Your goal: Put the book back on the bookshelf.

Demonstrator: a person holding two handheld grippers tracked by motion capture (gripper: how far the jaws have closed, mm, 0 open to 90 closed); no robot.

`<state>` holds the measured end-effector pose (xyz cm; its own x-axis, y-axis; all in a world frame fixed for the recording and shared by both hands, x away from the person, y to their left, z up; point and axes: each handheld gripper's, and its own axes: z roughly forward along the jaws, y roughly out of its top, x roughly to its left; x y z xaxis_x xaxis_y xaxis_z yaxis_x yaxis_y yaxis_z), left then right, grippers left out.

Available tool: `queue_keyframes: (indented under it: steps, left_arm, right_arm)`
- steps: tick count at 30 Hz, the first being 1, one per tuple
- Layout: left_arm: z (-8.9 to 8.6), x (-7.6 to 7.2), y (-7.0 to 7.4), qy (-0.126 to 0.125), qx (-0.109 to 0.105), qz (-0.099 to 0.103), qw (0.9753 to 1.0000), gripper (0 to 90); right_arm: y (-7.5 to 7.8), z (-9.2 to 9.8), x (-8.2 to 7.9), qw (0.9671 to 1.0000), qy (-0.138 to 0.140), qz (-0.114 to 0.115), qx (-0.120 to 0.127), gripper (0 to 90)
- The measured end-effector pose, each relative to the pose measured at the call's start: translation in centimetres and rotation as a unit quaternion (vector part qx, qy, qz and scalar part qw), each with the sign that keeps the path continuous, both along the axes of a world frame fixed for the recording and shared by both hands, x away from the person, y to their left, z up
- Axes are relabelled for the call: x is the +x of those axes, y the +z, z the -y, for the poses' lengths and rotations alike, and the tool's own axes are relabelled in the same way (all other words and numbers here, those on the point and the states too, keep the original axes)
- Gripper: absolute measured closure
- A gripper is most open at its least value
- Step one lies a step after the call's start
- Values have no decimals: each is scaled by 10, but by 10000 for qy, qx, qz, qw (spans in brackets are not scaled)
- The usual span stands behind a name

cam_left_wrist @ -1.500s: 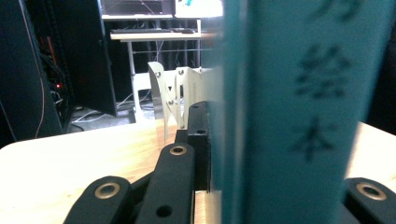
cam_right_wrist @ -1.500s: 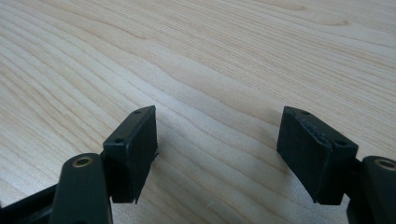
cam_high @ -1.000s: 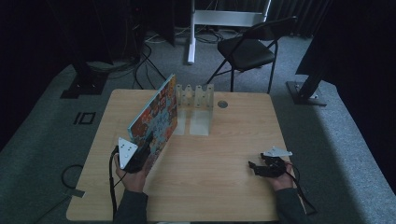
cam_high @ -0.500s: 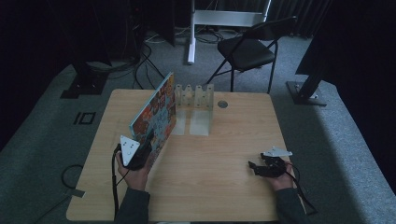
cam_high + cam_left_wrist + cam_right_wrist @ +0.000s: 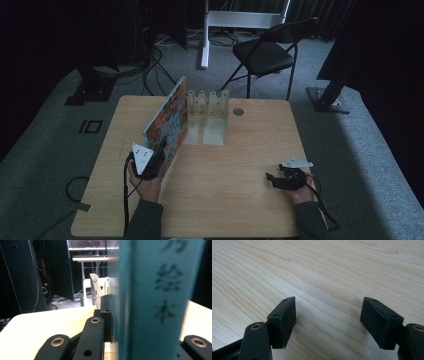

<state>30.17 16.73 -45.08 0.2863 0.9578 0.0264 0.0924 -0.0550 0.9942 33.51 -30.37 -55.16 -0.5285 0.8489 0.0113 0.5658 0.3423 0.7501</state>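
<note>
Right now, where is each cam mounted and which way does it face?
High view: fixed above the person's side, facing forward and down on the table; forearms, both hands, left hand-held gripper, right hand-held gripper.
Left gripper view: rides the left hand-held gripper, looking along its jaws at the book clamped between them, rack behind.
Right gripper view: rides the right hand-held gripper, facing bare tabletop, jaws apart.
Shared: high and left gripper views both show book and rack.

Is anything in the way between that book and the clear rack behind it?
Nothing visible. The left gripper holds the book upright on edge, its far end already beside the rack. The right gripper rests open, far off on the table.
</note>
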Motion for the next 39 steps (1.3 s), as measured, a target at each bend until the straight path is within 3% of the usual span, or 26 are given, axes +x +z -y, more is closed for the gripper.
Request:
queue_keyframes:
  steps: [28,39]
  left_arm:
    - [14,12,-1,296,54,53,9995,808]
    - [19,17,-4,522,82,84,9986,808]
  right_arm:
    - [0,0,0,10000,6,-1,13,283]
    - [0,0,0,10000,6,-1,16,283]
